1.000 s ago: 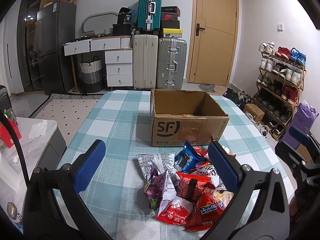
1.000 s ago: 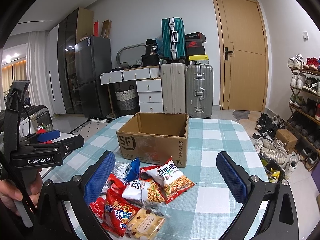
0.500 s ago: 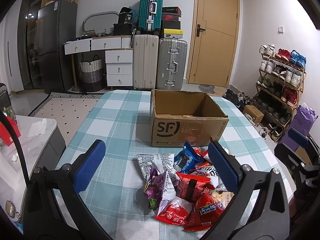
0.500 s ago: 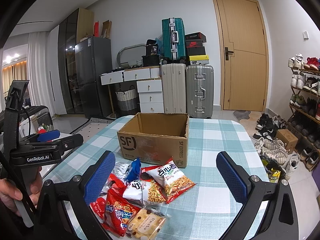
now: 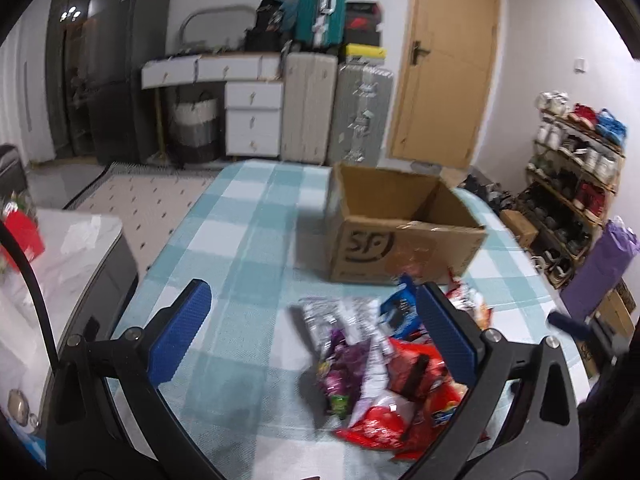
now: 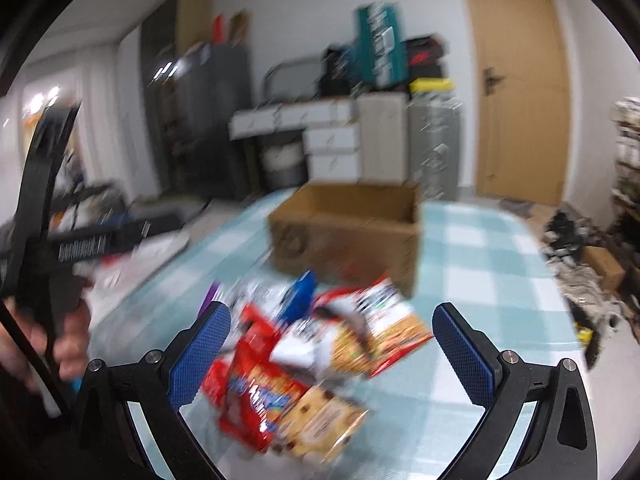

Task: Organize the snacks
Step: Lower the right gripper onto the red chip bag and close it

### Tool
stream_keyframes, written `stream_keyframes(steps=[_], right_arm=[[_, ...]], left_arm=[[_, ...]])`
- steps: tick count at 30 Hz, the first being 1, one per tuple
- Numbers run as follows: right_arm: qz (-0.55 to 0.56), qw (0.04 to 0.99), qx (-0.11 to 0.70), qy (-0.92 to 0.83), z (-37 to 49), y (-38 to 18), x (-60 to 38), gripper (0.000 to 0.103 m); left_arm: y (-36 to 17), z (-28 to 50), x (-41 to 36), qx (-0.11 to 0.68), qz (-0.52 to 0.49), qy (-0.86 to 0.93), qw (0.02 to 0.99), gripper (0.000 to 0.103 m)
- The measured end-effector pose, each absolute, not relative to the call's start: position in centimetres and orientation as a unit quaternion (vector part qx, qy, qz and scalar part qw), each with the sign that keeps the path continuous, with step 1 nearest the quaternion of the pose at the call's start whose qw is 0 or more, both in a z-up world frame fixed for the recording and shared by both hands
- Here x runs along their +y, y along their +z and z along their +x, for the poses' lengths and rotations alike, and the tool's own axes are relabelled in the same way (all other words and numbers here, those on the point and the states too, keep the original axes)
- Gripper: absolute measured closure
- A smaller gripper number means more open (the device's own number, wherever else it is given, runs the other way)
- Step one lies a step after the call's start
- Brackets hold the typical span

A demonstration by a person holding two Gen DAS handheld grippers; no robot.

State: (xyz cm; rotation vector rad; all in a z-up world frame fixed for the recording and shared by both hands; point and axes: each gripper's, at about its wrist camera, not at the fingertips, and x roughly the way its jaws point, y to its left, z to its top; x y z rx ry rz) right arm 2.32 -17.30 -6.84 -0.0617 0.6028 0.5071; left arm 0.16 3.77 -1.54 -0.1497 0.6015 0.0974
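Cardboard box open, interior bare – snack packets heaped beside it; both grippers' fingers wide.

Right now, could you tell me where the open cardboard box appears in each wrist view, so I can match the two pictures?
Left wrist view: the cardboard box sits right of centre on the checked tablecloth, behind the snack pile.
Right wrist view: the cardboard box is near the centre, blurred, again just behind the snack pile.
Shared landmark: the wooden door, behind and to the right of the box in both.

Both tools seemingly wide open
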Motion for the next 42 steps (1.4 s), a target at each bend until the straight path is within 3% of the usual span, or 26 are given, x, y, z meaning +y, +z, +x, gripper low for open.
stream_keyframes(steps=[6, 22, 24, 26, 28, 35, 42], right_arm=[[-0.065, 0.875, 0.383, 0.288, 3.0, -10.5, -13.3, 0.0], [-0.061, 0.843, 0.443, 0.3, 4.5, -14.2, -10.7, 0.002], [-0.06, 0.839, 0.447, 0.303, 4.6, -14.5, -10.5, 0.008], [-0.06, 0.834, 0.457, 0.304, 4.9, -14.9, -10.4, 0.023], [-0.059, 0.831, 0.463, 0.303, 5.0, -15.3, -10.2, 0.028], [-0.039, 0.83, 0.462, 0.31, 5.0, -15.0, -11.0, 0.057], [-0.028, 0.84, 0.435, 0.325, 4.3, -13.3, -11.9, 0.061]], left_arm=[[-2.1, 0.6, 5.4, 0.312, -0.062, 0.066, 0.946, 0.001], [-2.9, 1.0, 5.9, 0.336, -0.053, 0.042, 0.94, 0.001], [-2.9, 1.0, 6.0, 0.338, -0.053, 0.044, 0.939, 0.001], [-3.0, 1.0, 5.9, 0.341, -0.053, 0.042, 0.938, 0.001], [-3.0, 1.1, 5.9, 0.341, -0.051, 0.042, 0.938, 0.001], [-3.6, 1.5, 5.9, 0.352, -0.052, 0.029, 0.934, 0.001], [-4.8, 2.0, 6.3, 0.371, -0.066, 0.0, 0.926, 0.001]])
